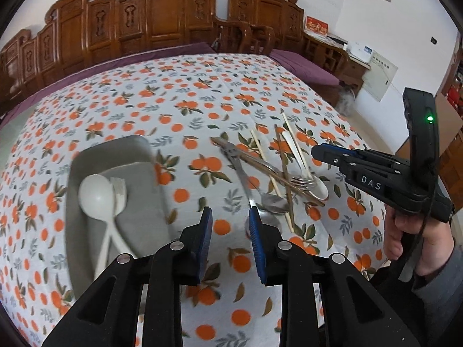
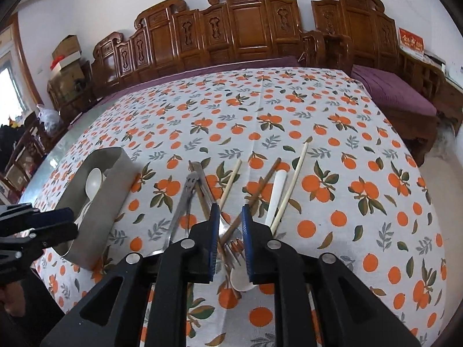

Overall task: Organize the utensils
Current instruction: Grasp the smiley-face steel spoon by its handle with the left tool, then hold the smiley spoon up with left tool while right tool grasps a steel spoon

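In the left wrist view, a grey tray [image 1: 115, 156] at lower left of the frame held 1 white plastic spoon [image 1: 97, 195] and 1 white plastic fork [image 1: 120, 193]. The left gripper [image 1: 231, 222] stood slightly parted and empty over the orange-print tablecloth [image 1: 202, 92].

In the right wrist view, the right gripper [image 2: 230, 217], narrowly parted and gripping nothing, hovered above a tangled pile at frame centre: metal fork [image 2: 231, 243], chopsticks [image 2: 292, 182], white spoon [image 2: 241, 277].

Likely step: reaching for the next utensil. The next move calls for singling out 1 piece.
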`<control>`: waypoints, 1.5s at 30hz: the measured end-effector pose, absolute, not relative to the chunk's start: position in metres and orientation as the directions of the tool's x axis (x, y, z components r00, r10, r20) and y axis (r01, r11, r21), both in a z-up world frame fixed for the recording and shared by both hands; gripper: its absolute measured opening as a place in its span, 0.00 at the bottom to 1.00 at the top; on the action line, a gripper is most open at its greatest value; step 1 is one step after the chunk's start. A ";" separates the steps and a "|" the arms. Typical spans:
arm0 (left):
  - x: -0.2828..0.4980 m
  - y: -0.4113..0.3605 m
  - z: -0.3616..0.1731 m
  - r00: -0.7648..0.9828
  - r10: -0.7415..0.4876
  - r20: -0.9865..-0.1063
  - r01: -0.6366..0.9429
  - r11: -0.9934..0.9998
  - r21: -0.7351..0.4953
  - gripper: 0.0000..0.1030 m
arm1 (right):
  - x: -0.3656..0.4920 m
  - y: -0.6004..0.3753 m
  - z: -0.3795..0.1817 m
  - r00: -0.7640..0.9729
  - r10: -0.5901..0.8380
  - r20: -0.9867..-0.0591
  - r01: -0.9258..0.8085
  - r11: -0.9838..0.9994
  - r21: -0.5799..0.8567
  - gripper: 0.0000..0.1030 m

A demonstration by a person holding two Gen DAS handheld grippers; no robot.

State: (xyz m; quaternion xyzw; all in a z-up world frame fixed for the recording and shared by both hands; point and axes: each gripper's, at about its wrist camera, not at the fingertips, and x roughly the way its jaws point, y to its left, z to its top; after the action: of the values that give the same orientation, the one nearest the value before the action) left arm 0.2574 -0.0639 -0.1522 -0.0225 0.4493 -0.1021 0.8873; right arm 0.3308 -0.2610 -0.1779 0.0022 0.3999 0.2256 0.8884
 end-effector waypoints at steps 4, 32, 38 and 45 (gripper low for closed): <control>0.273 -0.077 -0.168 0.541 -0.210 -0.814 0.169 0.976 -0.139 0.23 | 0.332 -0.266 -0.184 0.583 0.401 -0.706 -0.393 0.900 0.187 0.17; 0.335 -0.106 -0.224 0.465 -0.122 -0.877 0.148 0.987 -0.059 0.05 | 0.342 -0.260 -0.190 0.568 0.431 -0.701 -0.417 0.885 0.206 0.17; 0.315 -0.094 -0.209 0.490 -0.138 -0.861 0.149 0.986 -0.073 0.05 | 0.333 -0.254 -0.190 0.560 0.439 -0.703 -0.435 0.878 0.201 0.17; 0.291 -0.083 -0.190 0.532 -0.176 -0.828 0.145 0.983 -0.115 0.05 | 0.314 -0.236 -0.192 0.533 0.457 -0.712 -0.482 0.856 0.188 0.17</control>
State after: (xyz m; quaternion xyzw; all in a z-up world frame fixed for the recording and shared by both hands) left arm 0.2910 -0.0826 -0.1897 -0.0163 0.4748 -0.0915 0.8751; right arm 0.3137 -0.2361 -0.1922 -0.0156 0.4020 0.2682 0.8753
